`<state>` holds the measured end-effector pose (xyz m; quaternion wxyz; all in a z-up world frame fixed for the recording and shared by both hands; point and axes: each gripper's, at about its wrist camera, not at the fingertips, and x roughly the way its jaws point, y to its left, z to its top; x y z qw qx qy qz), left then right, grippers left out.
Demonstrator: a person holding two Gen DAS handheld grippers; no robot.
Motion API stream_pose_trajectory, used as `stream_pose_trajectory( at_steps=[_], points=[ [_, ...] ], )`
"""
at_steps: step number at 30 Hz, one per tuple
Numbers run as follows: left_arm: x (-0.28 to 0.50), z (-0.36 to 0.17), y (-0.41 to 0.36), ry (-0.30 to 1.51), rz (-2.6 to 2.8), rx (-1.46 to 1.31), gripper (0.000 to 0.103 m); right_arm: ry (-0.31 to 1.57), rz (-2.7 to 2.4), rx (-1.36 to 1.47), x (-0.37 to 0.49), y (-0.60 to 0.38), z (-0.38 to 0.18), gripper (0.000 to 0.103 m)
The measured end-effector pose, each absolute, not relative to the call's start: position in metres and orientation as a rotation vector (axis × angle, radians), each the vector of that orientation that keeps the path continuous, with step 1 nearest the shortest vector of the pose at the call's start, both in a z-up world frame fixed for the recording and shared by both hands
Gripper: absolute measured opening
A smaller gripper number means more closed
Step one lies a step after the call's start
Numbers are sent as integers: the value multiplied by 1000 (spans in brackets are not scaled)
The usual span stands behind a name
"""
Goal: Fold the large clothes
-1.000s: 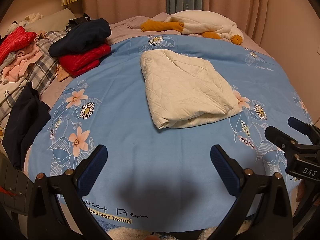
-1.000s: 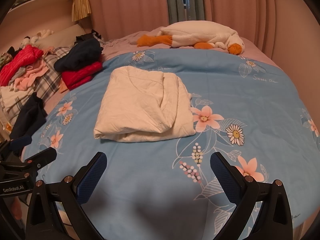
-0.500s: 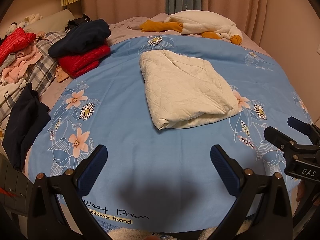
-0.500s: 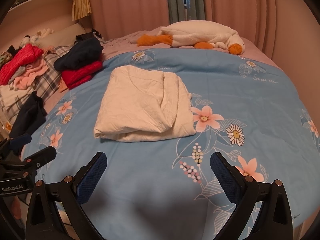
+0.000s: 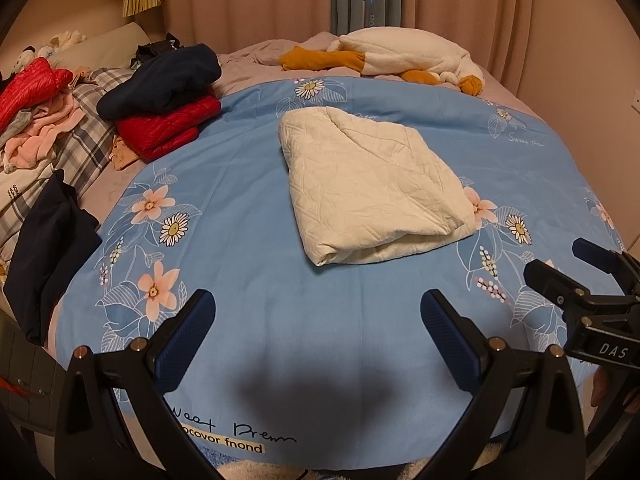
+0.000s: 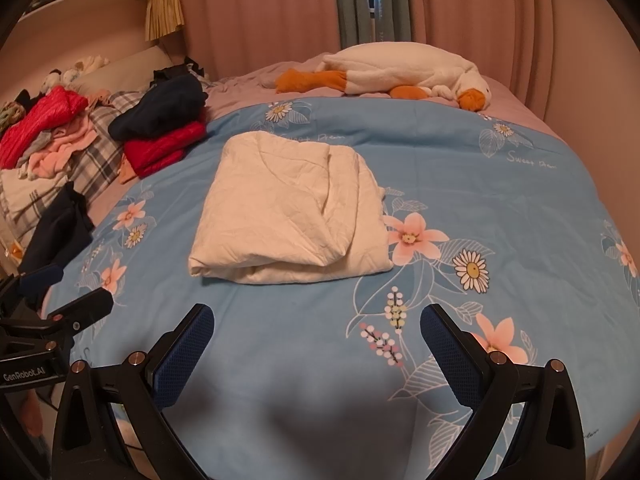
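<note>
A bed covered by a blue floral duvet (image 5: pixel 248 208) fills both wrist views. At about nine o'clock in the scene, a dark garment (image 5: pixel 44 256) hangs over the bed's edge beside a loose heap of red and pink clothes (image 5: pixel 32 108). Toward eleven o'clock sits a neat stack, a navy garment on a red one (image 5: pixel 164 108). The left gripper (image 5: pixel 316 320) hovers low at six o'clock of its own view, jaws spread wide and holding nothing. Ahead of it, at twelve o'clock and well apart from the fingertips, lies the cream quilted garment (image 5: pixel 372 188), folded into a thick rectangle in the middle of the duvet. The right gripper (image 6: pixel 316 320) hovers level with its partner, jaws likewise wide apart and empty, with the cream bundle at about eleven o'clock. A plush goose (image 6: pixel 404 72) lies at the far edge, about one o'clock. The bundle looks nearly finished, though its near edge shows loose, uneven layers. A good finish would likely mean approaching both near corners together, pinching through every layer, and lifting evenly so the fold does not slump open before it joins the stack.
</note>
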<state>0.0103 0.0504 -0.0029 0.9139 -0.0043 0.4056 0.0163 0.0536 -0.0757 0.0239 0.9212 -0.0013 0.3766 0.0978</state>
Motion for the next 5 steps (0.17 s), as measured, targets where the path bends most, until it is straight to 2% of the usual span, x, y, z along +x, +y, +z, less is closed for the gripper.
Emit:
stream_pose_trajectory(
  at_steps=[5],
  points=[
    [10, -3, 51, 835, 34, -9, 103, 773, 202, -2, 53, -75, 24, 102]
  ],
)
